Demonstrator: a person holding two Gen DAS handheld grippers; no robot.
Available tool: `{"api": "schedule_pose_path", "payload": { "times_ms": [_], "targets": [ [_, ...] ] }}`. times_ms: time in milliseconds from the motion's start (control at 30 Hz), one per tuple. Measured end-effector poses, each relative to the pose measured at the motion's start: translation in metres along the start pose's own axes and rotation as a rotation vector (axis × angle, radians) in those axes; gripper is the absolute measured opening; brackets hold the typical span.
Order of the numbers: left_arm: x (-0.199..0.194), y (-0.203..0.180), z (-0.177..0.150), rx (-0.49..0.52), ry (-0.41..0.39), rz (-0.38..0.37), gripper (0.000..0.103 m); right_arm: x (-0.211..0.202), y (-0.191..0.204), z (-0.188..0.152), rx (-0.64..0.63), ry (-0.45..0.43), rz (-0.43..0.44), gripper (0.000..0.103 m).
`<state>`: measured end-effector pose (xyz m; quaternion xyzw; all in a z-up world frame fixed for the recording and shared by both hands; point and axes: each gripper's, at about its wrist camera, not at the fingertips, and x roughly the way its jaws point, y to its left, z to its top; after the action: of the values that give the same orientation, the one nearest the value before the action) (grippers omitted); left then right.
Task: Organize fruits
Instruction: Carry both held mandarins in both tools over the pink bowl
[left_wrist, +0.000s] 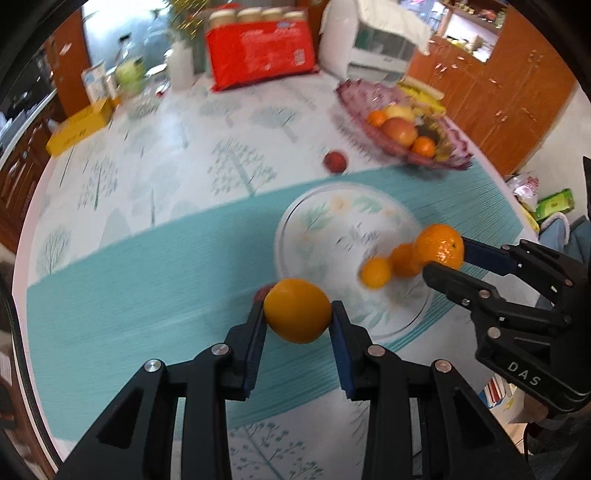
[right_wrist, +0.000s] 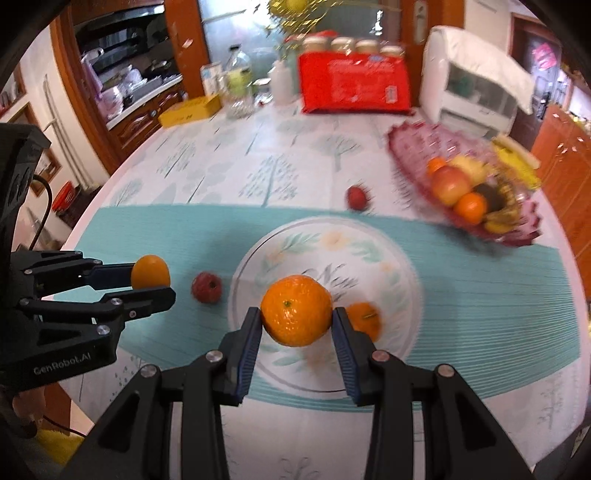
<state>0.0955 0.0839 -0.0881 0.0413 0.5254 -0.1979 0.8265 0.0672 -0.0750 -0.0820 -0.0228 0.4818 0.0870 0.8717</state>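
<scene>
My left gripper (left_wrist: 297, 312) is clamped on a smooth yellow-orange fruit (left_wrist: 297, 311) above the teal mat (left_wrist: 147, 295); my right gripper (right_wrist: 297, 316), its body marked "DAS", pinches a dimpled mandarin (right_wrist: 296, 309) over the round floral plate (right_wrist: 388, 258). I count two mandarins (left_wrist: 376, 272) left on the plate, two red fruits (right_wrist: 207, 288) on the cloth, and one purple scalloped bowl (right_wrist: 413, 147).
</scene>
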Motion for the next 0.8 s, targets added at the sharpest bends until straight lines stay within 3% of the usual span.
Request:
{"api": "schedule_pose_path", "payload": {
  "times_ms": [267,533,800],
  "targets": [
    [-0.020,-0.046,0.051,0.131,-0.110,-0.032,0.033,-0.055,-0.044,0.015,-0.012,-0.106,-0.176,0.039],
    [-0.042,-0.084,0.112,0.219,-0.235,-0.007,0.033,-0.098,-0.108,0.041,-0.022,-0.178,-0.358,0.039],
    [-0.055,-0.109,0.173,0.212,-0.313,0.045,0.033,-0.124,-0.176,0.090,-0.050,-0.242,-0.539,0.039]
  ]
}}
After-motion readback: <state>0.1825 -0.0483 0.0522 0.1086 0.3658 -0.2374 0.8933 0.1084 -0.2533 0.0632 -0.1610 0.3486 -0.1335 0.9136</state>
